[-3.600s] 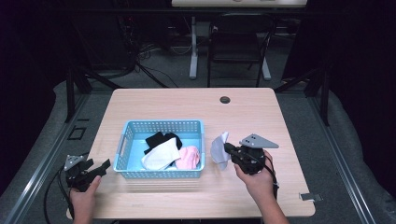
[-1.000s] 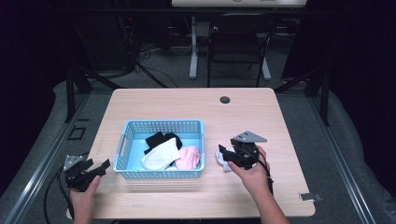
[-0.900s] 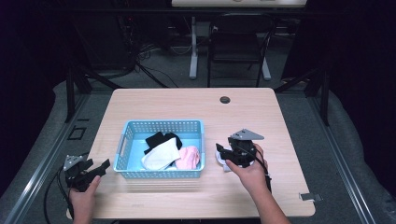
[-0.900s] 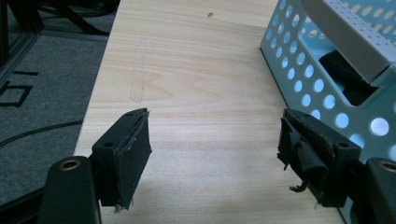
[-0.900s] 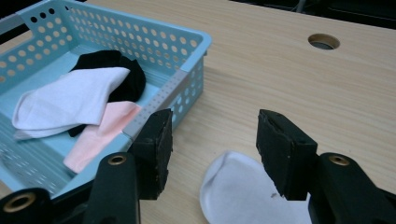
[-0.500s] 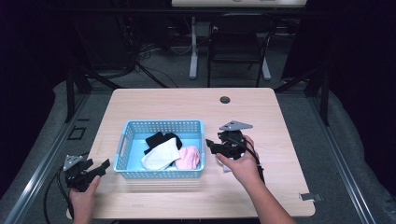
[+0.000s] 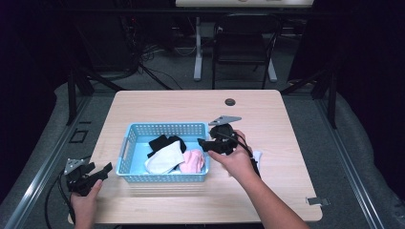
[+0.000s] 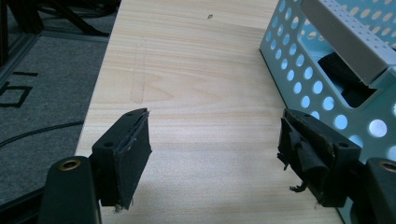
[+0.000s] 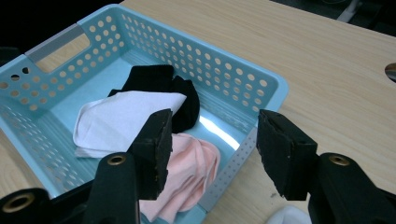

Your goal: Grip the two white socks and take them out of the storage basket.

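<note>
A light-blue perforated basket [image 7: 165, 126] [image 9: 275, 84] stands mid-table. It holds a black sock [image 7: 160, 141] [image 9: 159, 77], a white sock [image 7: 165, 160] [image 9: 121, 119] and a pink sock [image 7: 193, 160] [image 9: 196, 168]. My right gripper [image 7: 204, 144] [image 9: 212, 135] hovers open over the basket's right rim, with nothing between its fingers. Another white sock [image 7: 257, 156] [image 9: 289, 215] lies on the table behind that hand, partly hidden. My left gripper [image 7: 101, 171] [image 8: 215, 140] rests open and empty at the table's front left corner, just left of the basket [image 8: 299, 70].
A small black round cap [image 7: 230, 101] [image 9: 391, 71] sits in the tabletop near the far edge. Bare wood lies to the right of the basket and along the front. A chair and desk legs stand beyond the table on grey floor.
My right gripper has moved left from the table's right side to the basket's right rim, leaving a white sock on the table. The left gripper has stayed still.
</note>
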